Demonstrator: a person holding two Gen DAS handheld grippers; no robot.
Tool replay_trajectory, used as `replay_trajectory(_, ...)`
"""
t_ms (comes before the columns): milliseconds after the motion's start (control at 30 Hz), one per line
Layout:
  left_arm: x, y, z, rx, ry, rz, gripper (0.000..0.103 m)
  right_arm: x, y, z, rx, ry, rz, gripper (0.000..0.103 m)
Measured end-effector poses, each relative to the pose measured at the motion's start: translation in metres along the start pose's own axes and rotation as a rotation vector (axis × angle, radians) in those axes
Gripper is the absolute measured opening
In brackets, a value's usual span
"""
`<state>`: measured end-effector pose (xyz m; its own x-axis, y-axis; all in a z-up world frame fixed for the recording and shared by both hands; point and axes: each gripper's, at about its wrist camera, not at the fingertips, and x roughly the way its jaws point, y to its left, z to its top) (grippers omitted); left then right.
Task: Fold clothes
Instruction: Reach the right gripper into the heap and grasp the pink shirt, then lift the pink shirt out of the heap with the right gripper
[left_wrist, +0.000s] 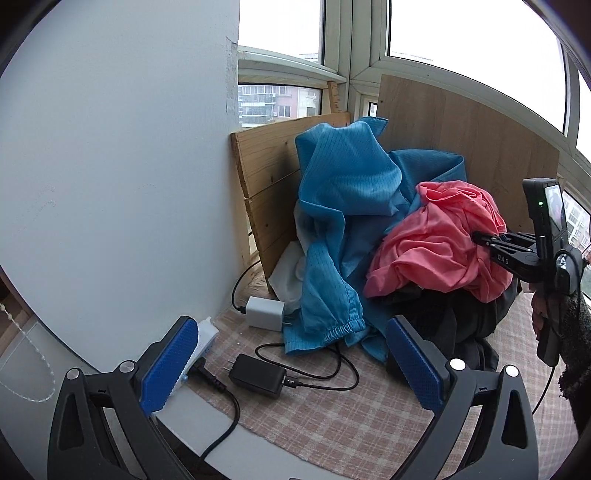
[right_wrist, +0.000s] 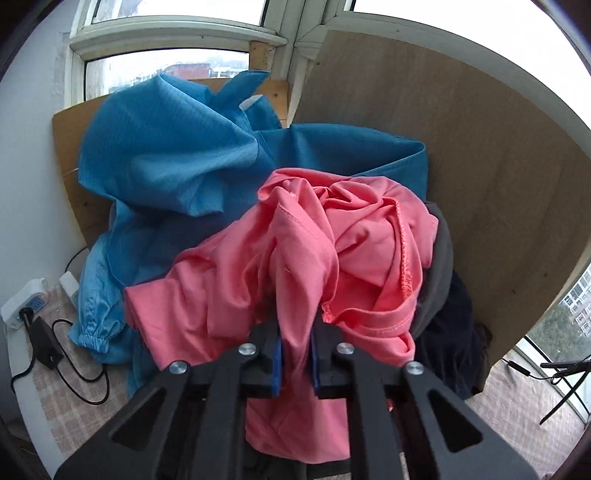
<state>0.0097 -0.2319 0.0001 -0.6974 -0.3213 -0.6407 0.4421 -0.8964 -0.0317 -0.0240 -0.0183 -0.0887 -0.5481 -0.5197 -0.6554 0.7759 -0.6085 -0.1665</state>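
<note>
1. clothes sit in one heap pushed into the corner where the wooden boards (left_wrist: 469, 125) meet under the window (left_wrist: 472, 26), so the boards act as a backstop and nothing slides off the back of the surface (left_wrist: 332, 417).
2. pink shirt (right_wrist: 306, 254) lies on top of the heap, in front of the boards, with the blue garment (left_wrist: 343, 206) beside it on the wall side and dark clothes (left_wrist: 454, 314) underneath; being topmost, it looks like the natural first piece to take for folding.
3. right gripper (right_wrist: 295, 354) has its fingers nearly closed, pinching a bunched ridge of the pink shirt between the blue pads; in the left wrist view the same tool reaches into the pink cloth from the side away from the wall.
4. judged from that hold, the pinch is there to draw the shirt off the heap and away from the boards onto the open checked cloth (left_wrist: 325, 413).
5. left gripper (left_wrist: 291, 365) has its fingers wide apart and holds nothing; it hangs over the checked cloth in front of the heap, angled down toward the blue garment's cuff.
6. black charger (left_wrist: 258, 374) and white charger (left_wrist: 266, 314) with their cables lie on the surface by the wall, near the blue garment; a dragged sleeve could catch them.
</note>
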Motion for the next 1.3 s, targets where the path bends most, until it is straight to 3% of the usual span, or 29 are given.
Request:
replay_trajectory(133, -0.002, 0.000, 0.008, 0.019, -0.025, -0.006, 0.102, -0.068, -0.018, 0.012, 0.030, -0.150, 0.007, 0.007)
replay_trajectory(267, -0.004, -0.013, 0.022, 0.052, -0.055, -0.046, 0.102, -0.167, -0.044, 0.019, 0.033, -0.301, -0.027, 0.007)
replay_trajectory(367, -0.004, -0.033, 0.031, 0.094, -0.075, -0.107, 0.102, -0.251, -0.077, 0.004, 0.052, -0.378, -0.086, 0.005)
replay_trajectory(500, -0.003, -0.080, 0.032, 0.184, -0.075, -0.224, 0.102, -0.341, -0.139, -0.045, 0.175, -0.388, -0.281, 0.000)
replay_trajectory(567, -0.001, -0.109, 0.026, 0.241, -0.066, -0.271, 0.102, -0.378, -0.175, -0.081, 0.273, -0.406, -0.481, 0.000)
replay_trajectory(667, -0.001, -0.152, 0.011, 0.339, -0.038, -0.320, 0.102, -0.382, -0.236, -0.140, 0.482, -0.263, -0.531, 0.000)
replay_trajectory(700, -0.002, -0.162, 0.006, 0.364, -0.037, -0.326, 0.102, -0.379, -0.250, -0.158, 0.537, -0.218, -0.532, 0.002)
replay_trajectory(767, -0.006, -0.174, -0.005, 0.383, -0.032, -0.321, 0.102, -0.341, -0.237, -0.178, 0.547, -0.147, -0.430, 0.005)
replay_trajectory(800, -0.006, -0.178, -0.009, 0.382, -0.014, -0.315, 0.102, -0.322, -0.230, -0.188, 0.551, -0.112, -0.379, 0.014)
replay_trajectory(900, -0.012, -0.173, -0.015, 0.365, 0.021, -0.276, 0.102, -0.262, -0.194, -0.201, 0.513, -0.045, -0.225, 0.070)
replay_trajectory(1000, -0.024, -0.157, -0.020, 0.337, 0.024, -0.224, 0.102, -0.198, -0.141, -0.168, 0.354, -0.095, -0.060, 0.075)
replay_trajectory(1067, -0.034, -0.133, -0.022, 0.290, 0.022, -0.186, 0.102, -0.150, -0.111, -0.139, 0.265, -0.090, -0.001, 0.079)
replay_trajectory(1200, -0.048, -0.079, -0.031, 0.196, 0.044, -0.105, 0.102, -0.069, -0.069, -0.068, 0.205, -0.087, -0.010, 0.079)
replay_trajectory(1300, -0.051, -0.044, -0.043, 0.167, 0.072, -0.027, 0.102, -0.028, -0.052, -0.024, 0.148, -0.103, -0.067, 0.079)
